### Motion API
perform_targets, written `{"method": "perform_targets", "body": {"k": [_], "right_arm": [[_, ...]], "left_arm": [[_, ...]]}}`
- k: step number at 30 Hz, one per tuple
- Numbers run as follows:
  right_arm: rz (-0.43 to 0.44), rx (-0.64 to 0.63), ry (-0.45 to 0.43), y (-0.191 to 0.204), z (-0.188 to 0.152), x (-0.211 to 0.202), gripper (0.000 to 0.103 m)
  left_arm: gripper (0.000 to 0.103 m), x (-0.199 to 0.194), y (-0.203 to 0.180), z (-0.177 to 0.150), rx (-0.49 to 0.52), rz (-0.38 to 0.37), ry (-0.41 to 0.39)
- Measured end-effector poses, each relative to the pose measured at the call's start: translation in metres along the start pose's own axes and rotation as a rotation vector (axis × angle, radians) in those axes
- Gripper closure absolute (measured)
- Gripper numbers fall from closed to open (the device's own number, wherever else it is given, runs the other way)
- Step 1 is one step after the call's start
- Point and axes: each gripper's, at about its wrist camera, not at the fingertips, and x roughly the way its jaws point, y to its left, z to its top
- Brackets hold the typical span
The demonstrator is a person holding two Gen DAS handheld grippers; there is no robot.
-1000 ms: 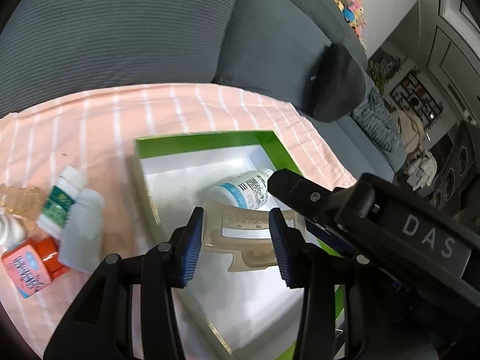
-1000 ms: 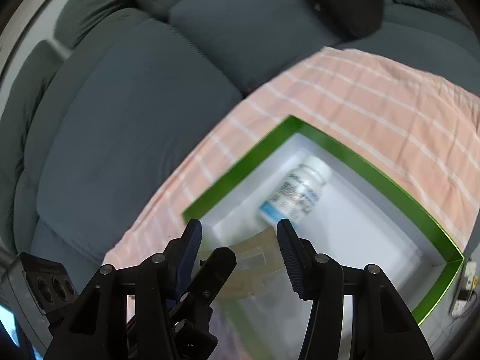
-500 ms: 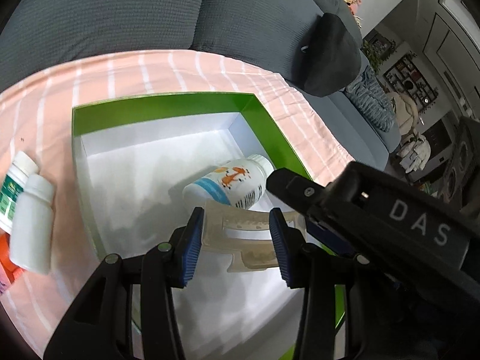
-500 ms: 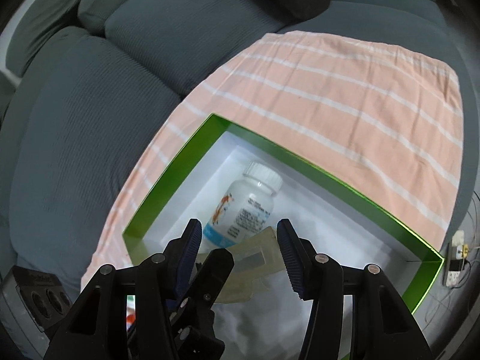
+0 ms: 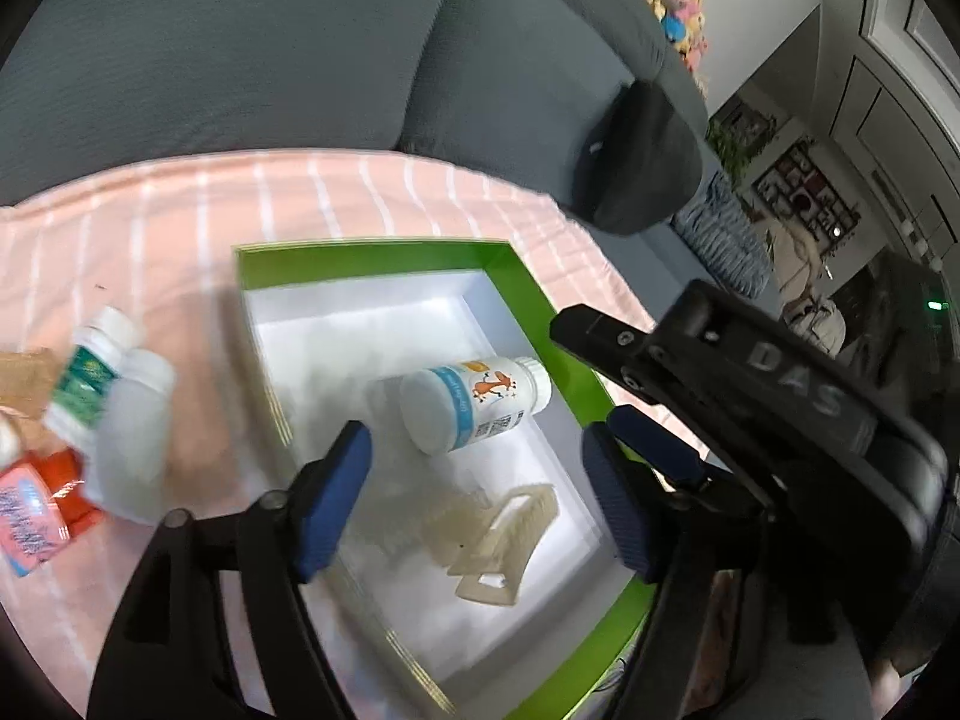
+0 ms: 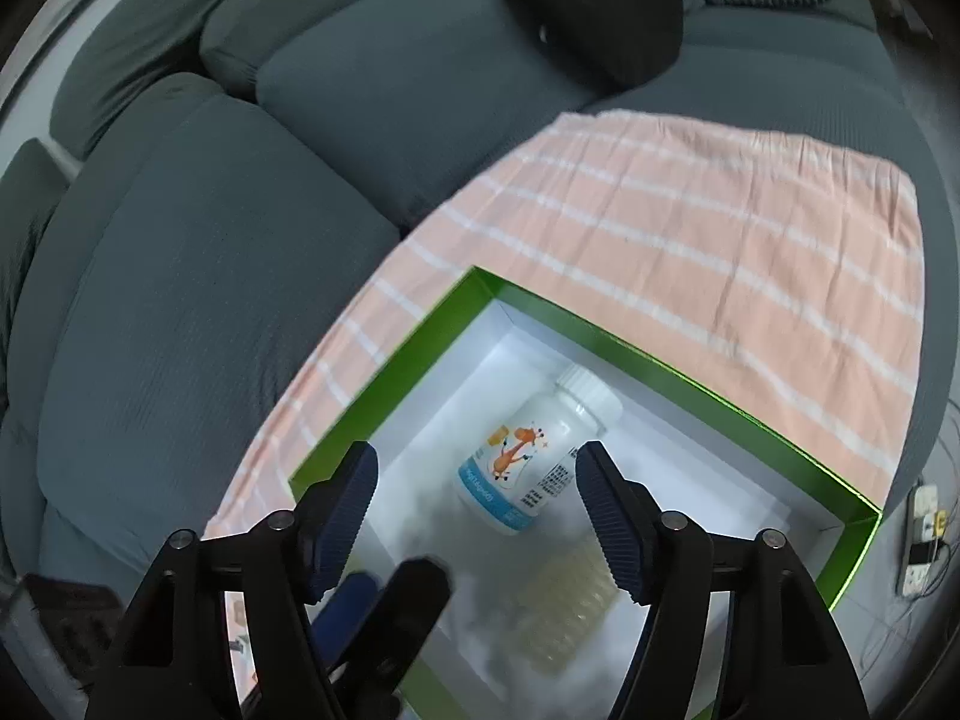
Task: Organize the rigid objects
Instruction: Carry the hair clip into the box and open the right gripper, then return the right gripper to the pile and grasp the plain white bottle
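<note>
A green box with a white inside [image 5: 384,255] [image 6: 666,381] lies on the striped pink cloth. In it lie a white bottle with a giraffe label [image 5: 474,405] [image 6: 531,459] and a beige hair claw clip [image 5: 498,540] [image 6: 561,606]. My left gripper [image 5: 480,498] is open and empty above the clip. My right gripper [image 6: 477,519] is open and empty above the box, and its black body shows at the right of the left wrist view.
Left of the box on the cloth lie a green-labelled bottle [image 5: 90,378], a plain white bottle [image 5: 135,438] and an orange-red container [image 5: 39,510]. A grey sofa [image 5: 300,42] [image 6: 210,240] with a dark cushion [image 5: 642,162] surrounds the cloth.
My left gripper has opened and let go of the hair clip, which now lies in the box. Both grippers have pulled back and up a little. The right gripper's jaws stand wider.
</note>
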Motion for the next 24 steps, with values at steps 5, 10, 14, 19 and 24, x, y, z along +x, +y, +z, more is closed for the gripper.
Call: {"method": "perform_targets", "body": {"k": [5, 10, 14, 19, 24], "right_arm": [[0.012, -0.045, -0.001, 0.015, -0.006, -0.004, 0.026], [0.034, -0.108, 0.015, 0.035, -0.014, -0.005, 0.025], [0.071, -0.191, 0.035, 0.056, -0.025, -0.004, 0.016], [0.152, -0.24, 0.073, 0.075, -0.039, -0.004, 0.013], [0.241, -0.277, 0.144, 0.096, -0.056, 0.001, 0.013]], "left_arm": [[0.018, -0.036, 0.011, -0.007, 0.021, 0.101, -0.073], [0.016, -0.068, 0.035, -0.016, -0.013, 0.169, -0.1], [0.008, -0.099, 0.062, -0.024, -0.041, 0.231, -0.137], [0.007, -0.138, 0.099, -0.037, -0.1, 0.316, -0.177], [0.006, -0.162, 0.134, -0.047, -0.208, 0.408, -0.229]]}}
